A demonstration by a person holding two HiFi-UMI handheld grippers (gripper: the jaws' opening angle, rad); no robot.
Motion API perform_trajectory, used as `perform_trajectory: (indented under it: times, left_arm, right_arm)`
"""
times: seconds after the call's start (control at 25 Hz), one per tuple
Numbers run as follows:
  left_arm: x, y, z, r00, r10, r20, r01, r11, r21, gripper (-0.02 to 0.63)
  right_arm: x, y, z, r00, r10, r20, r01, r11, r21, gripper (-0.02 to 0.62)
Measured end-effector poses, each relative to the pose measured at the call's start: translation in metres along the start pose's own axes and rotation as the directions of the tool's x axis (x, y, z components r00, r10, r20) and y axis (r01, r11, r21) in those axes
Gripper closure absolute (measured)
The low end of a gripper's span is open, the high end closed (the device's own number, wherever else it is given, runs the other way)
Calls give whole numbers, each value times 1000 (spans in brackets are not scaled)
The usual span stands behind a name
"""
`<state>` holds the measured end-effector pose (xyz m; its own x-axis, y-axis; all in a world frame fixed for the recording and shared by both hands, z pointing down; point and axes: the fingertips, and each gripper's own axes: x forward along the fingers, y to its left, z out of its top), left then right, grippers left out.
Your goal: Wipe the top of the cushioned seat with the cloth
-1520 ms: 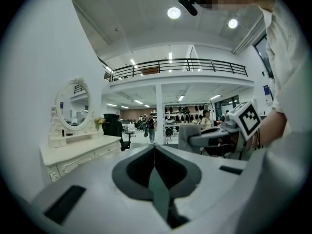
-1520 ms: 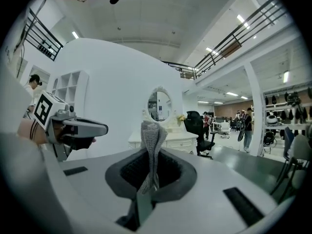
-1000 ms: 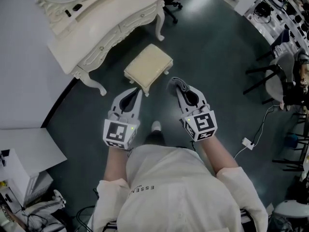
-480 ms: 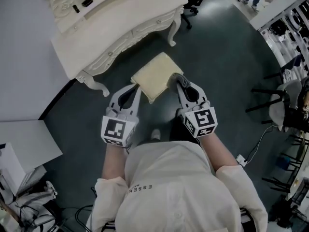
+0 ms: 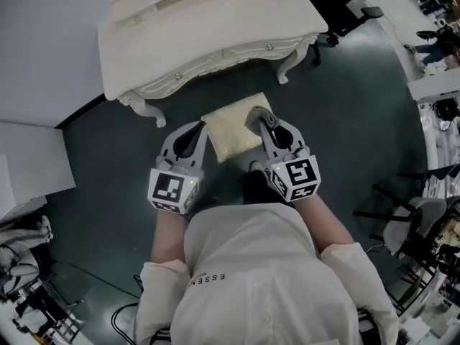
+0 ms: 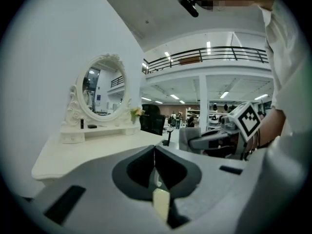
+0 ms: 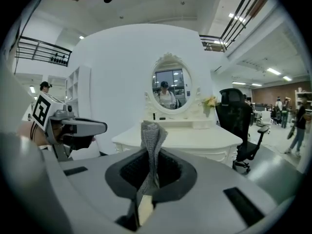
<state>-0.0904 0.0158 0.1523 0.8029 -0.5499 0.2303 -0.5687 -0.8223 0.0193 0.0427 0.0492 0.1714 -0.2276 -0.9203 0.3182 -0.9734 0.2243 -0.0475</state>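
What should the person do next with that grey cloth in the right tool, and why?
Probably lower the right tool until the cloth presses on the cushioned seat. The tool is shut on the cloth and sits over the seat's right edge in the head view, but contact cannot be confirmed. The left tool is shut, empty, beside the seat.
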Motion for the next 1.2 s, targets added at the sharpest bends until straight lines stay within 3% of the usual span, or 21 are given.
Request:
perform_trajectory:
  times: [0.28,0.64,1.0,1.2]
  left_arm:
    - [48,13,-31,979,195,-64,-200,976,-85,603]
    - [63,30,-124,921,343,-186,-378,902,-209,603]
    - [60,60,-230,879,399,-261,-463,846,-265,603]
    - [67,64,-289,879,370,-302,-454,844,-287,603]
  right_arm:
    - [60,-42,-32,965,217,-146,-222,975,-24,568]
    - [134,-37,-132,845,396,-360,-407,912,50,568]
    - [203,9,-242,732,476,-487,-499,862,92,568]
    - [244,27,-304,707,471,-528,-506,858,87,568]
